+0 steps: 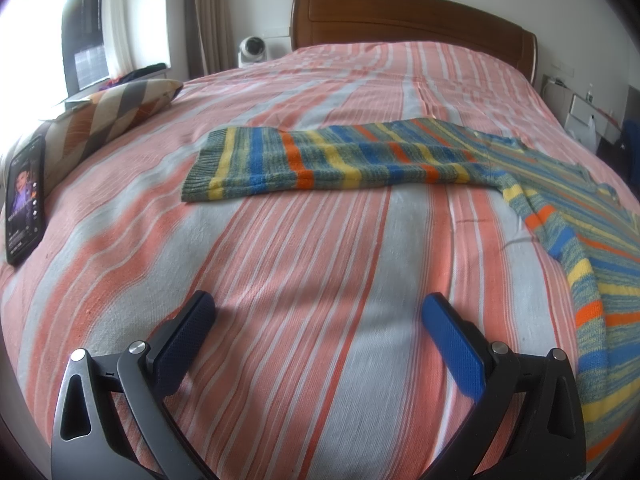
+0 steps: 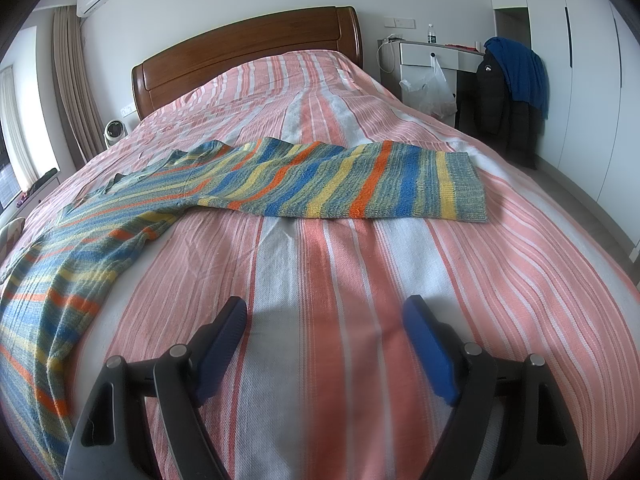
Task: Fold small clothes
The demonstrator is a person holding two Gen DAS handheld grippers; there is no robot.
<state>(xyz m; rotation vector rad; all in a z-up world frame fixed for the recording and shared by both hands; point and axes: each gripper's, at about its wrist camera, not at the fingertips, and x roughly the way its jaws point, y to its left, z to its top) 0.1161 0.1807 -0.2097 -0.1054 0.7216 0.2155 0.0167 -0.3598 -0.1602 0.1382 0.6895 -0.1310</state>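
A knitted sweater [image 1: 340, 160] striped in green, blue, yellow and orange lies flat on the bed. In the left wrist view one sleeve stretches left across the middle and the body runs down the right edge. The right wrist view shows the other sleeve of the sweater [image 2: 360, 184] reaching right, with the body at the lower left. My left gripper [image 1: 318, 312] hovers open over bare bedspread, short of the sleeve, with nothing between its blue pads. My right gripper [image 2: 324, 316] is also open over bare bedspread, in front of its sleeve.
The bedspread [image 1: 280, 280] has pink, white and grey stripes. A phone [image 1: 26, 200] with a lit screen and a striped pillow [image 1: 108, 116] lie at the left edge. A wooden headboard [image 2: 248, 52] stands behind. A desk [image 2: 436, 52] and hung jackets [image 2: 508, 92] are at the right.
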